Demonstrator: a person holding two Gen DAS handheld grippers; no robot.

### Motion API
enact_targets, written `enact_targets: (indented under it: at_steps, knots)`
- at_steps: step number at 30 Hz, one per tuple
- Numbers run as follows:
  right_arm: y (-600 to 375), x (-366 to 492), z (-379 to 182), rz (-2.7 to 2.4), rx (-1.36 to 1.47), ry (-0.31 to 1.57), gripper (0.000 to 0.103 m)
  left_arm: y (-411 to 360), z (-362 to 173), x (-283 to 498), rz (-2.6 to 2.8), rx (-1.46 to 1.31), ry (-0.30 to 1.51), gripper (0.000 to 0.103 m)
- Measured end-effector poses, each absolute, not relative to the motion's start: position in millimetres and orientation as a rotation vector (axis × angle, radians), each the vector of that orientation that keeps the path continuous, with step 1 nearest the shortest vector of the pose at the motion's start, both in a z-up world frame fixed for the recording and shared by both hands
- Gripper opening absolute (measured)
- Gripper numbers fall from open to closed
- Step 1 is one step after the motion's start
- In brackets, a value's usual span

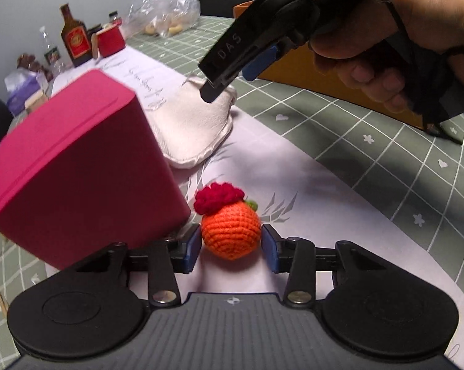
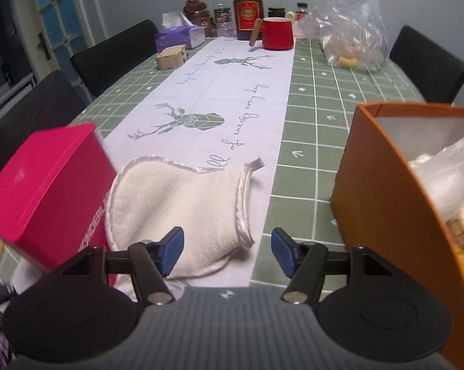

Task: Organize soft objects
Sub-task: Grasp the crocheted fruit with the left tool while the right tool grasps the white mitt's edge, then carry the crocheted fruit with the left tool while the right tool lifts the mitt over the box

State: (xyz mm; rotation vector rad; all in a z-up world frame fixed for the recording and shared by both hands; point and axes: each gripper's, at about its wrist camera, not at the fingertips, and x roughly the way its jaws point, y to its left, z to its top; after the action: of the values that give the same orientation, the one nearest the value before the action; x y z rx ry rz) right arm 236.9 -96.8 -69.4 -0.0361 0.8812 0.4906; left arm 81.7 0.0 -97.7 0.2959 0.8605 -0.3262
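Two grippers are in play, and I see both from my left wrist camera. My left gripper (image 1: 231,243) has its blue pads spread to either side of a crocheted orange (image 1: 231,235), which sits on the white runner (image 1: 309,185) between them. The left pad looks to be touching the yarn; the right pad stands just clear of it, so I am not pinching it. A red knitted flower (image 1: 218,198) and a bit of green top the orange at 12 o'clock.

At 10 o'clock from the orange stands a pink box (image 1: 77,166), its near corner just beside my left finger. Beyond the orange, at 12 o'clock, lies a cream mitt (image 1: 195,129), partly tucked behind the pink box.

My right gripper (image 1: 232,78) comes down from 1 o'clock, tip just over the mitt's far end; I cannot tell whether it touches. From its own camera the right gripper (image 2: 227,251) has its fingers wide apart with nothing between them, the mitt (image 2: 176,203) lying under and ahead of the left finger. An open orange box (image 2: 395,203) stands at 3 o'clock on the green checked cloth (image 2: 318,117), holding pale soft items. Bottles (image 2: 248,9) and a red mug (image 2: 276,34) stand at the far end.
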Motion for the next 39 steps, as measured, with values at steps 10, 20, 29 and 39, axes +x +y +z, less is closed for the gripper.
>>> enact_targets:
  at_steps: [10, 20, 29, 39]
  knots:
    - [-75, 254, -95, 0.450, 0.028, 0.928, 0.041, 3, -93, 75, -0.335, 0.259, 0.849, 0.047]
    - [-83, 252, -84, 0.471, 0.024, 0.910, 0.004, 10, -87, 75, -0.345, 0.220, 0.832, 0.047]
    - [-87, 229, -42, 0.469, -0.099, 0.803, 0.003, 7, -81, 68, -0.344, 0.229, 0.811, 0.047]
    - [-127, 201, 2, 0.500, -0.041, 0.747, 0.003, 6, -71, 64, -0.340, 0.210, 0.792, 0.047]
